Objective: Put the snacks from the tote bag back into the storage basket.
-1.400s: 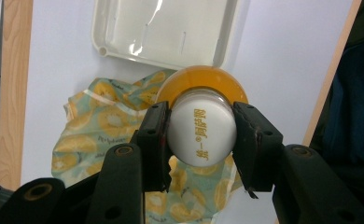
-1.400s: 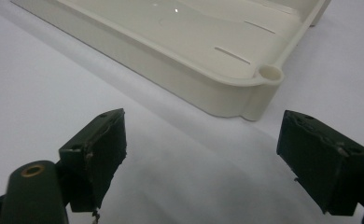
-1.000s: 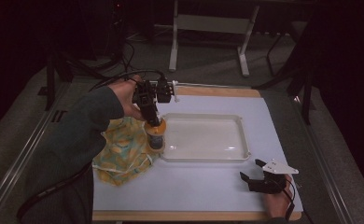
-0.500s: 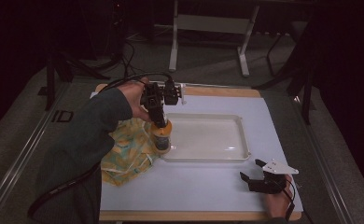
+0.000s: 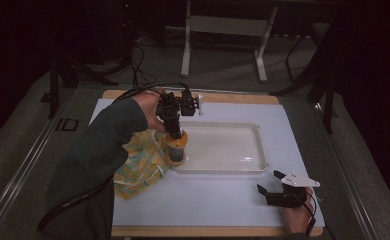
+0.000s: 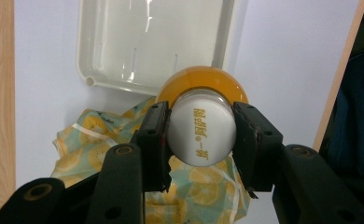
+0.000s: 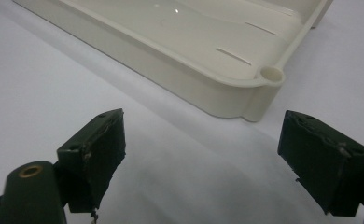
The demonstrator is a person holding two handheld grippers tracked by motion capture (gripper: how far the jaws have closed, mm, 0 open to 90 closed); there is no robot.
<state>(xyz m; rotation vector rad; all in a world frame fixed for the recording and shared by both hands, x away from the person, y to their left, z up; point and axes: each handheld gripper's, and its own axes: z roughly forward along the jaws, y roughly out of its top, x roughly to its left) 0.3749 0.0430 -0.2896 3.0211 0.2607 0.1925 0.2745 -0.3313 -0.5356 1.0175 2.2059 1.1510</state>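
Note:
An orange bottle [image 5: 177, 149] with a white printed cap [image 6: 201, 133] stands upright at the near left corner of the cream tray [image 5: 263, 146], over the edge of a yellow lemon-print cloth [image 5: 142, 165]. My left gripper [image 5: 175, 134] points down and is shut on the cap, one pad on each side [image 6: 201, 144]. I cannot tell whether the bottle's base touches anything. My right gripper [image 5: 269, 182] rests open near the table's front right, with nothing between its fingers [image 7: 217, 144], facing the tray's near corner [image 7: 269, 74].
The tray [image 6: 124, 46] holds nothing and lies mid-table on a white mat [image 5: 223, 205]. The crumpled cloth [image 6: 87, 135] lies left of it. A wooden table edge [image 5: 233, 97] runs along the back, with dark floor, cables and stand legs beyond.
My left hand has shifted slightly to the right with the bottle, toward the tray's left rim. The right gripper has stayed in place.

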